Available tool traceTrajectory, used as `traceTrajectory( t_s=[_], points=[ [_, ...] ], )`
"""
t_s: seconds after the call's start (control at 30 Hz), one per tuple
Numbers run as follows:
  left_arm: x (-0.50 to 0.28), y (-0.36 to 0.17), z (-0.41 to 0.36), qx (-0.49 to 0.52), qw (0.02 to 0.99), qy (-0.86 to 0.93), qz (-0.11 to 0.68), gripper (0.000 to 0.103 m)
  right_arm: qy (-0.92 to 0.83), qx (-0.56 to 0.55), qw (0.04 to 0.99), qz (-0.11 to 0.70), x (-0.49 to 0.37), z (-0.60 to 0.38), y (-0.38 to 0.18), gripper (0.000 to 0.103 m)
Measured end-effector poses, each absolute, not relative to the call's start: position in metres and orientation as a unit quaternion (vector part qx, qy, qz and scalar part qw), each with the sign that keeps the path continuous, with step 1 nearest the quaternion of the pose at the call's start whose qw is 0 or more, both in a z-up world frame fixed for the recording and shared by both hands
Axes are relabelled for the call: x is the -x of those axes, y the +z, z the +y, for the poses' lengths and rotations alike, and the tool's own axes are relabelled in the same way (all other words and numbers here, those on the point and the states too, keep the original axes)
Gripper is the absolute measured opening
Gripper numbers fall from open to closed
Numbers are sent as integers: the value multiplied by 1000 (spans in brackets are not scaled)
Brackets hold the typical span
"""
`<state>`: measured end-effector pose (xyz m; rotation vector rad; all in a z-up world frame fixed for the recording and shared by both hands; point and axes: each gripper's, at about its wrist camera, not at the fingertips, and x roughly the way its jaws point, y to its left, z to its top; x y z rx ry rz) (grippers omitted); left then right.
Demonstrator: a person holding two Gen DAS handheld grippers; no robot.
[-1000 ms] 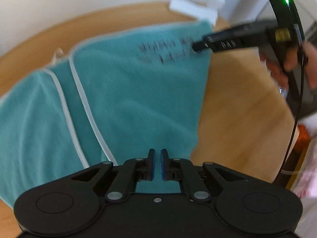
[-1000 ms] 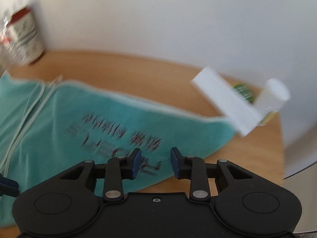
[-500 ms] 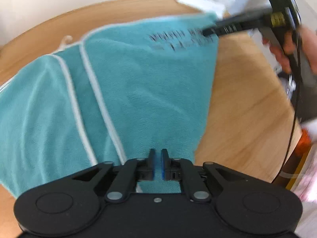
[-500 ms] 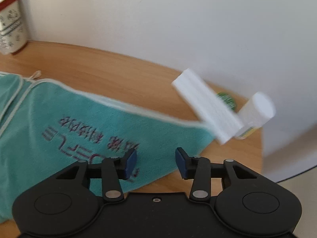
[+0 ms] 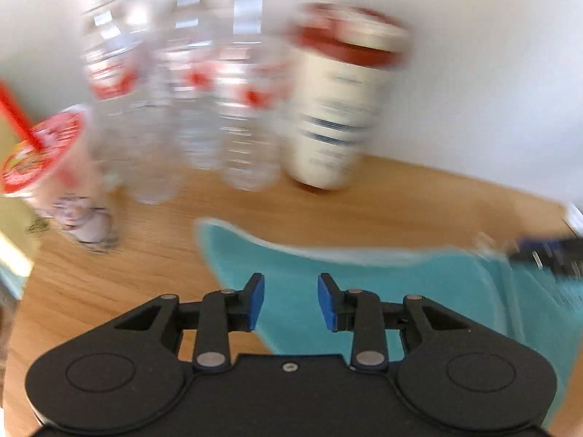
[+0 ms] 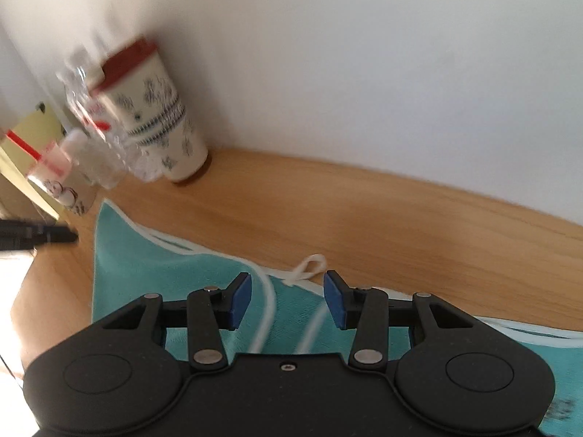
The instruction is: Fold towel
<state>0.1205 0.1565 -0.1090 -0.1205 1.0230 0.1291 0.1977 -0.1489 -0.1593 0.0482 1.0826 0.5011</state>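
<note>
A: Where was the teal towel (image 5: 382, 291)?
B: Flat on the wooden counter (image 6: 364, 211), white-trimmed edges stacked, white hanging loop (image 6: 309, 267) poking off the far edge.
A: Left gripper (image 5: 290, 300)?
B: Jaws apart, blue pads over the towel's corner, nothing between them.
A: Right gripper (image 6: 288, 298)?
B: Spread wide too, above the trim near the loop, empty. Can't tell if either touched the cloth.
A: Background?
B: Red-lidded paper cup (image 5: 339, 109), clear water bottles (image 5: 189, 91) just beside it, a sealed drink cup (image 5: 47, 167) with a red straw, all against the wall. Blurry.
</note>
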Motion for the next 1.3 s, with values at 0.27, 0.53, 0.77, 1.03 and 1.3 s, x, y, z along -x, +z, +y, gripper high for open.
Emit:
traceTrajectory(
  t_s=[0.27,0.53,0.77,1.03,1.3],
  points=[
    [-155,-142,193,64,858,94,501,41,230,-16,805,546,-194,-122,-176,26],
    [-163,-160,193,72,861,74,498,35,219,5,804,553,-186,-116,-177,9],
    [-161,-161,188,48,863,82,497,21,190,-36,826,529,-180,-134,-164,5],
    [-167,-159,167,-1,865,90,494,22,133,101,845,508,-167,-113,-171,29],
    [-168,-150,177,25,862,93,497,24,174,93,849,491,-142,-118,-142,27]
  ],
)
